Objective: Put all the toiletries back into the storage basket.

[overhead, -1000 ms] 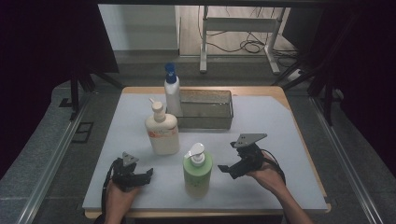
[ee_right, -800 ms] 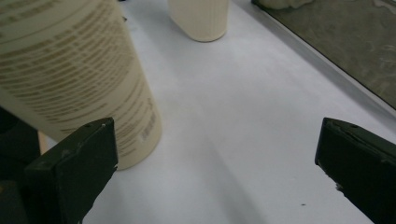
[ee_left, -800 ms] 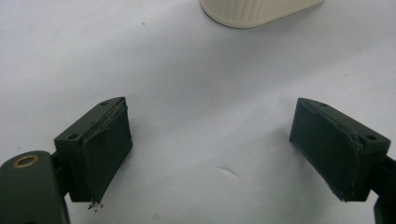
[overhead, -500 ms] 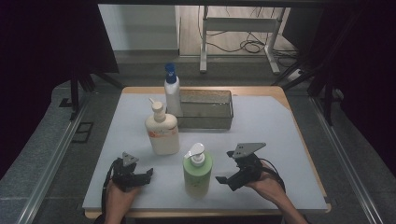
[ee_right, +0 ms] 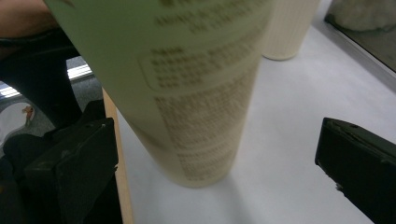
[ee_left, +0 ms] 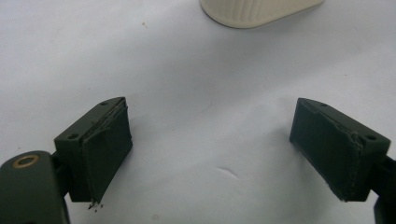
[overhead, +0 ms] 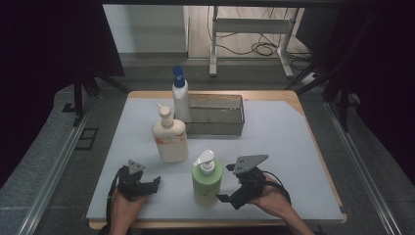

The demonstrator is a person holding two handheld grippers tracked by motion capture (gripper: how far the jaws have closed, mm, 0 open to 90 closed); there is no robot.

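Observation:
A green pump bottle [overhead: 207, 181] with a white pump stands upright near the table's front edge. My right gripper [overhead: 227, 197] is just to its right and low, held by a hand. In the right gripper view the green bottle [ee_right: 187, 93] stands close and blurred between the jaws of the right gripper [ee_right: 224, 163], which are wide apart and not touching it. My left gripper [overhead: 152, 185] rests at the front left, open. In the left gripper view, the left gripper [ee_left: 210, 149] has only bare white table between its jaws, with the base of the cream bottle [ee_left: 257, 9] ahead.
A cream pump bottle [overhead: 170, 137] stands behind and left of the green one. A white bottle with a blue cap [overhead: 180, 95] stands beside a clear rectangular bin [overhead: 215, 115] at the back. The table's wooden front edge [ee_right: 116, 154] lies close to the right gripper.
My right gripper has dropped and moved left toward the green bottle, so the bottle now stands between its open jaws. The left gripper has stayed put.

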